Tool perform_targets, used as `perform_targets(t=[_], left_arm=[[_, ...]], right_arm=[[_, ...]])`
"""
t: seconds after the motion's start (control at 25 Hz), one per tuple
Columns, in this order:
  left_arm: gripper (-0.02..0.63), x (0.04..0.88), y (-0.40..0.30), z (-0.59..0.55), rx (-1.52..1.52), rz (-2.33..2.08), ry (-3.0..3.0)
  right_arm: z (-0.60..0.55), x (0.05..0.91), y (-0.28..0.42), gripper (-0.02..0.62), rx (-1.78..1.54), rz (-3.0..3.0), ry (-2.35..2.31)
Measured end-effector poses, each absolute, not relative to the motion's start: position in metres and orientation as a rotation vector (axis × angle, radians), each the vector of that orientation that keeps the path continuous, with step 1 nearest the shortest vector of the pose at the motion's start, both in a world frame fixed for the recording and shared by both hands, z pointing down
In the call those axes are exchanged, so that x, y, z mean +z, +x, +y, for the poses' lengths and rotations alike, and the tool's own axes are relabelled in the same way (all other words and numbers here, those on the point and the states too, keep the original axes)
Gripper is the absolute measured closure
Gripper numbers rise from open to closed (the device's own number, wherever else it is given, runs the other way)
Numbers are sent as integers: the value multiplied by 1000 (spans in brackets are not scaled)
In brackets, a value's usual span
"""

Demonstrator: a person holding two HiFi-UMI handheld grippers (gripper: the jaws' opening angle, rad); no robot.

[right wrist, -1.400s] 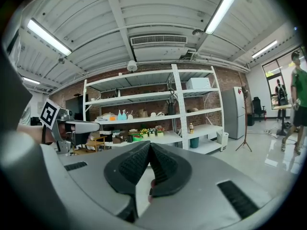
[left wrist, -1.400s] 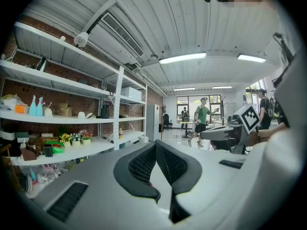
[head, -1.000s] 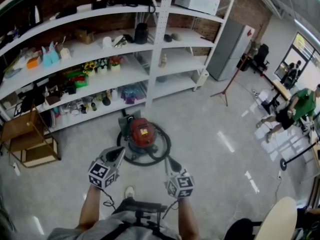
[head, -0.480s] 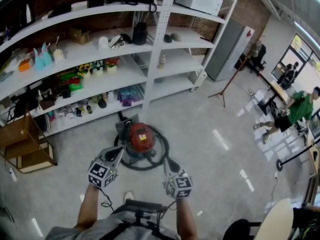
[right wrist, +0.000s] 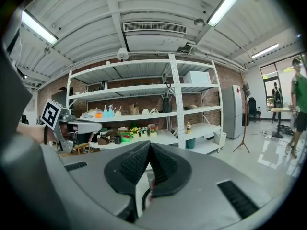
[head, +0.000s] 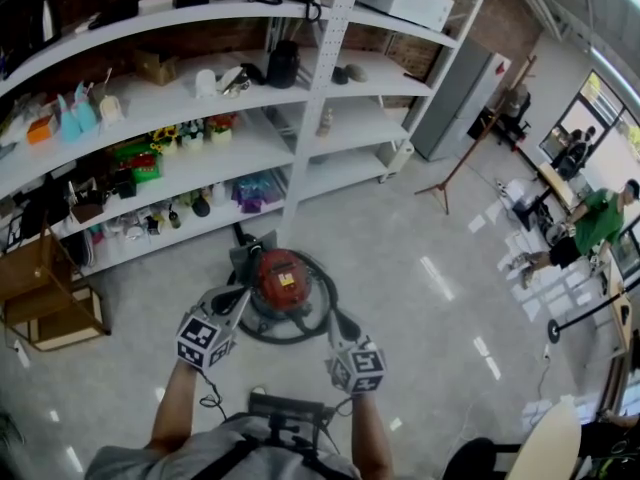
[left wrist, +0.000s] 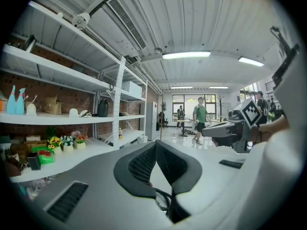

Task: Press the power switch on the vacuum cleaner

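Your left gripper point(left wrist: 156, 145) is closed, its two black ribbed pads meeting at the tips with nothing between them. Your right gripper point(right wrist: 149, 145) is in the same state, pads pressed together at the front and empty. You hold both out in front of you at about the same height, marker cubes toward you and jaws pointing forward.

From the head view, both sets of jaws aim at the red vacuum cleaner point(head: 282, 274), which sits on the pale glossy floor point(head: 420, 298) just ahead of your feet. The left gripper's tip lines up with the vacuum's near left edge, the right gripper's tip with the black hose point(head: 326, 294) coiled around the machine. Neither gripper touches the vacuum. Its power switch is too small to pick out.

Behind the vacuum stands a long white shelf unit point(head: 330, 68) against a brick wall, loaded with bottles, flowers and boxes. A wooden crate point(head: 40, 298) sits at the shelf's left end, a grey cabinet point(head: 455, 98) at its right. Farther right, a person in a green shirt point(head: 598, 223) crosses the sunlit floor.
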State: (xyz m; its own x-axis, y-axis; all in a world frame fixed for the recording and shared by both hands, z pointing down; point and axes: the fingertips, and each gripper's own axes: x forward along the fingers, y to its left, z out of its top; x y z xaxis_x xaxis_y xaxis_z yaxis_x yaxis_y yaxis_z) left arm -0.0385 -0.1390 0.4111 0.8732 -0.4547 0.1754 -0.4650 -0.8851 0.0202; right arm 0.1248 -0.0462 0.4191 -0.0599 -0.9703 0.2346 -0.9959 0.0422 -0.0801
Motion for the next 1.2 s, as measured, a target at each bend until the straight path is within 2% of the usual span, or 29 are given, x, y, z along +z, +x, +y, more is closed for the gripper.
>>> perform_targets(t=[0.72,1.2], left_arm=[[600,432,-6,-200,288,-754,2933],[600,485,29,-253,343,-833,2807]], right_arm=[[-118,437,151,583,406,-2205,2013],[-179,496,191,583,557,-2219,1902]])
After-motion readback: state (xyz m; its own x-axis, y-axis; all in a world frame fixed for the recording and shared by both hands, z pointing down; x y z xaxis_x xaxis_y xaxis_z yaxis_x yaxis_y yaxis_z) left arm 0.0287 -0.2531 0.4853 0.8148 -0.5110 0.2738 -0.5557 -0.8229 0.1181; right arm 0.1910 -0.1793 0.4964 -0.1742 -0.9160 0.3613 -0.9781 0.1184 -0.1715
